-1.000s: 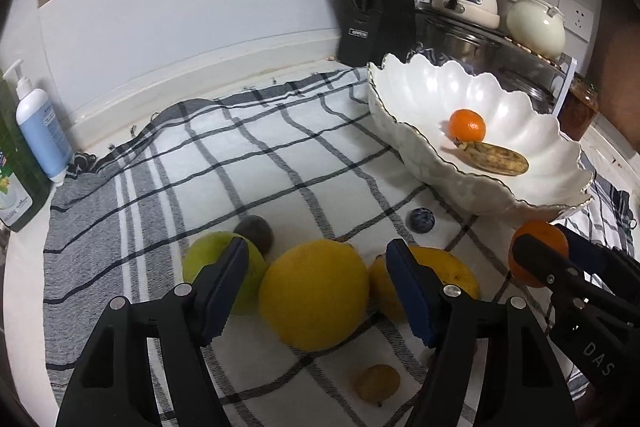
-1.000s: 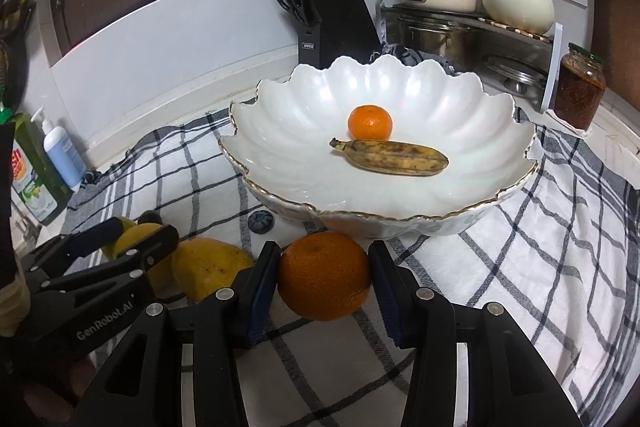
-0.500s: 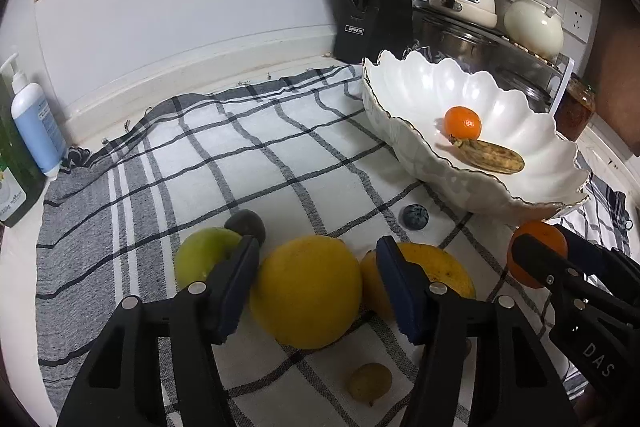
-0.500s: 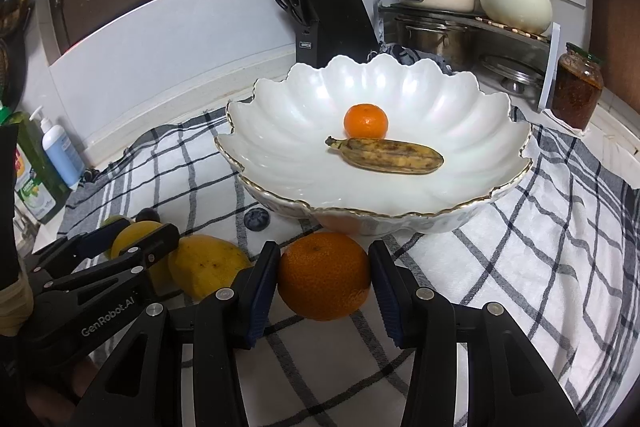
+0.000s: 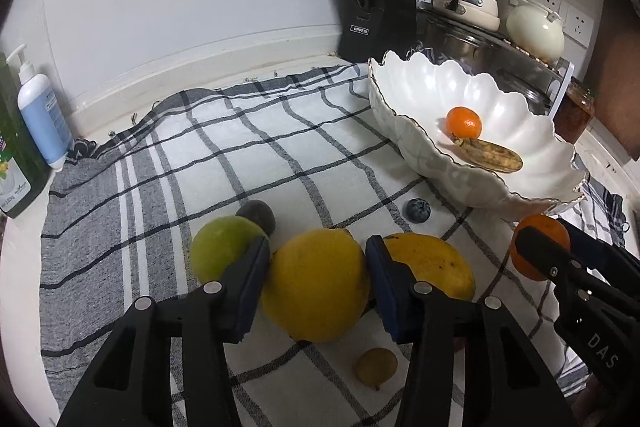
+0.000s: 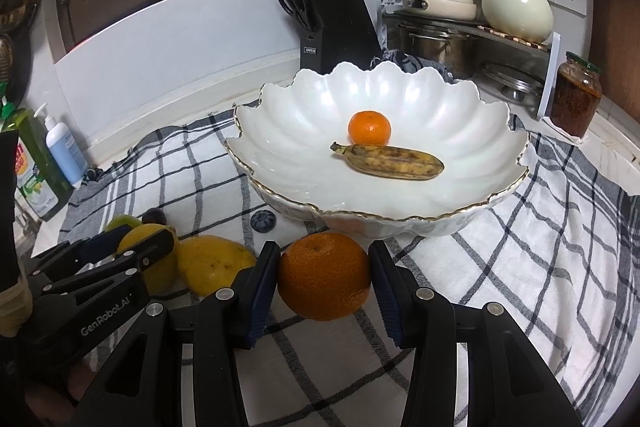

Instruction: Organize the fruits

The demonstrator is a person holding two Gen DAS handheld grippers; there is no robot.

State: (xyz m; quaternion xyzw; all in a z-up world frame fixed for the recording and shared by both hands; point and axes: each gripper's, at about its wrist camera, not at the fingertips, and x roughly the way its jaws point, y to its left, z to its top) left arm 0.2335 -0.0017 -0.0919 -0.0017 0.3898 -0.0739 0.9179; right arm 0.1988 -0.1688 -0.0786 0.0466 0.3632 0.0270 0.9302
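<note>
My left gripper [image 5: 316, 279] has just been closing and now pinches the round yellow fruit [image 5: 316, 285]; my right gripper [image 6: 324, 277] clamps the orange [image 6: 324, 275]. Lifting either, I risk a smooth round fruit slipping, or the orange knocking the white bowl [image 6: 400, 217] rim just beyond it.

"GenRobot.AI" on left claw [image 6: 132, 253]; "DAS" (partial) on right claw [image 5: 548, 247].

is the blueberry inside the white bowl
No, the blueberry lies on the checked cloth just outside the white bowl, which holds only a tangerine and a banana.
</note>
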